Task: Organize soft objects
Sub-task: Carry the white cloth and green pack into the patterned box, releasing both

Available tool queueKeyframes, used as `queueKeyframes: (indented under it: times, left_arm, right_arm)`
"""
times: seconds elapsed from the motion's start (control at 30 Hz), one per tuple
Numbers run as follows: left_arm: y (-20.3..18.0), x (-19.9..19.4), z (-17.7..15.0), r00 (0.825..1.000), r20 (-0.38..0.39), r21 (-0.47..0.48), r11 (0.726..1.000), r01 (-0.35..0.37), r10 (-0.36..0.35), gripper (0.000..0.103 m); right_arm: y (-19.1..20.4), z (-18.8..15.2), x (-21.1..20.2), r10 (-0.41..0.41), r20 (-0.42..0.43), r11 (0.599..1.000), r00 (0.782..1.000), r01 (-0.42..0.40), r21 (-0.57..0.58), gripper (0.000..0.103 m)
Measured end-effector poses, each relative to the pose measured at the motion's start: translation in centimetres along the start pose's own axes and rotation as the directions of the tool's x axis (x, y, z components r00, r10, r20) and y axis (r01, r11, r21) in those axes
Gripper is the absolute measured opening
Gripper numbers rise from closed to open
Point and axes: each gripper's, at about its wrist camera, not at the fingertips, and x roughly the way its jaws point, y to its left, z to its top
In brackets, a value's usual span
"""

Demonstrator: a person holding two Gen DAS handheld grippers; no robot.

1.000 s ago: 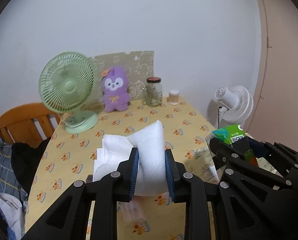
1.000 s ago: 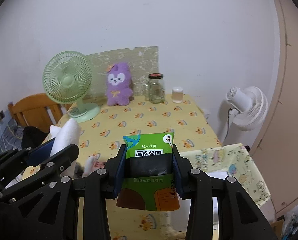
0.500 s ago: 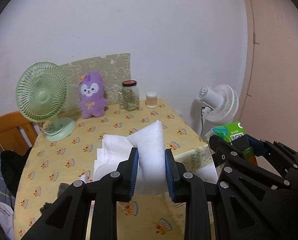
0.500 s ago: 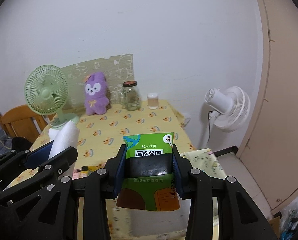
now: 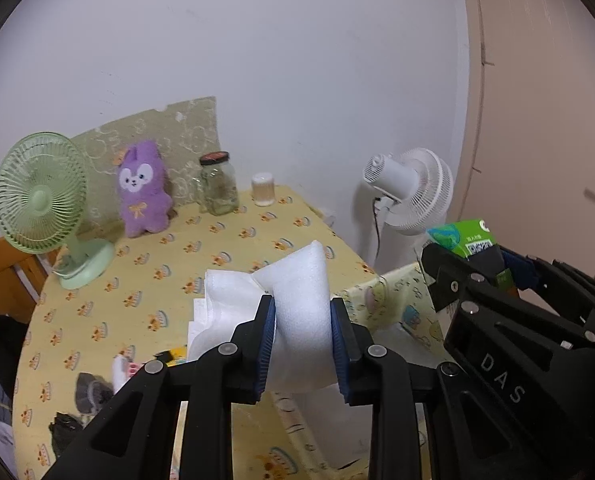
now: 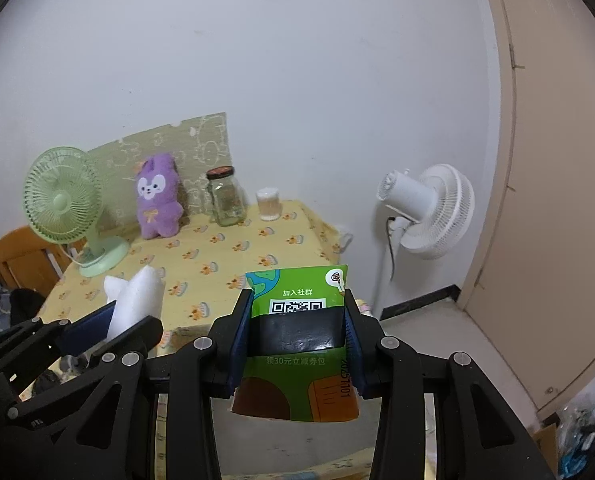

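Observation:
My left gripper point(image 5: 301, 312) holds a folded white foam sheet point(image 5: 233, 296) above the near edge of the yellow-clothed table point(image 5: 233, 248). Its jaws are opening, though the blue pads still press on the foam. My right gripper point(image 6: 297, 308) is shut on a green printed packet point(image 6: 297, 280), held in the air off the table's right corner. In the left wrist view the packet point(image 5: 461, 236) shows at the right. A purple plush toy point(image 5: 141, 188) sits against the wall at the back of the table.
A green desk fan point(image 5: 37, 196), a glass jar point(image 5: 217, 186) and a small cup point(image 5: 263, 190) stand along the back. Dark soft items point(image 5: 89, 392) lie at the table's near left. A white floor fan point(image 6: 425, 212) and a door point(image 6: 557, 200) are to the right.
Both grippers have drawn back and to the right of the table, so its objects look smaller and further left. Each still carries its item.

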Motion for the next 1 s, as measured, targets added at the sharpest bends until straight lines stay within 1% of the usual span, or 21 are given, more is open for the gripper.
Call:
queueKeyframes:
  times: [0.1, 0.13, 0.2, 0.23, 0.33, 0.43, 0.67, 0.73, 0.77, 0.8, 0.83, 0.9, 0.93, 1.0]
  left_arm:
    - [-1.1, 0.7, -0.3, 0.999, -0.024, 0.006, 0.999, 0.033, -0.033, 0.031]
    - [-1.6, 1.2, -0.3, 0.997, -0.047, 0.011, 0.998, 0.059, -0.059, 0.032]
    - [-2.3, 1.8, -0.2, 0.994, -0.080, 0.021, 0.997, 0.079, -0.077, 0.032]
    - [-2.8, 1.9, -0.2, 0.993, -0.082, 0.031, 0.996, 0.086, -0.083, 0.032]
    - [-3.7, 2.2, -0.2, 0.993, -0.078, 0.051, 0.995, 0.091, -0.087, 0.032]
    - [-4.2, 2.9, -0.5, 0.988, -0.107, 0.038, 0.993, 0.115, -0.110, 0.032]
    - [-4.6, 4.9, -1.3, 0.981, -0.157, 0.034, 0.992, 0.120, -0.113, 0.034]
    - [-4.6, 5.4, -1.6, 0.978, -0.173, 0.038, 0.992, 0.121, -0.113, 0.042]
    - [-4.7, 5.6, -1.7, 0.979, -0.177, 0.049, 0.993, 0.110, -0.100, 0.053]
    - [-4.7, 5.7, -1.8, 0.980, -0.178, 0.061, 0.994, 0.096, -0.084, 0.061]
    - [-4.8, 5.8, -1.9, 0.983, -0.175, 0.084, 0.994, 0.064, -0.049, 0.069]
    - [-4.8, 5.9, -2.0, 0.984, -0.176, 0.111, 0.992, 0.054, -0.034, 0.070]
    - [-4.7, 6.0, -2.0, 0.982, -0.184, 0.119, 0.991, 0.058, -0.036, 0.073]
    - [-4.3, 6.5, -2.1, 0.979, -0.205, 0.119, 0.992, 0.033, -0.008, 0.078]
  right_arm:
    - [-0.9, -0.1, 0.1, -0.011, -0.008, 1.000, 1.000, 0.011, 0.010, 0.044]
    - [-1.1, -0.2, 0.2, -0.016, -0.010, 1.000, 1.000, 0.016, 0.011, 0.044]
    - [-1.3, -0.3, 0.5, -0.015, -0.018, 1.000, 1.000, 0.015, 0.004, 0.044]
    - [-1.5, -0.3, 0.6, -0.016, -0.019, 1.000, 1.000, 0.016, 0.006, 0.044]
    - [-1.9, -0.4, 0.8, -0.025, -0.019, 1.000, 0.999, 0.025, 0.007, 0.044]
    - [-2.4, -0.6, 1.3, -0.020, -0.033, 1.000, 0.999, 0.021, 0.017, 0.044]
    - [-3.1, -1.7, 3.0, -0.022, -0.078, 1.000, 0.997, 0.023, 0.018, 0.044]
    - [-3.3, -2.0, 3.6, -0.017, -0.093, 1.000, 0.996, 0.019, 0.025, 0.044]
    - [-3.4, -2.2, 3.9, -0.011, -0.100, 1.000, 0.995, 0.013, 0.027, 0.044]
    - [-3.5, -2.4, 4.2, -0.003, -0.108, 1.000, 0.994, 0.006, 0.029, 0.044]
    - [-3.5, -2.6, 4.6, 0.002, -0.117, 1.000, 0.993, 0.002, 0.030, 0.044]
    - [-3.5, -3.0, 5.1, 0.017, -0.133, 0.999, 0.991, -0.013, 0.033, 0.044]
    - [-3.4, -3.2, 5.5, 0.030, -0.143, 0.999, 0.989, -0.025, 0.036, 0.044]
    - [-3.2, -3.3, 5.9, 0.038, -0.155, 0.999, 0.987, -0.032, 0.039, 0.044]
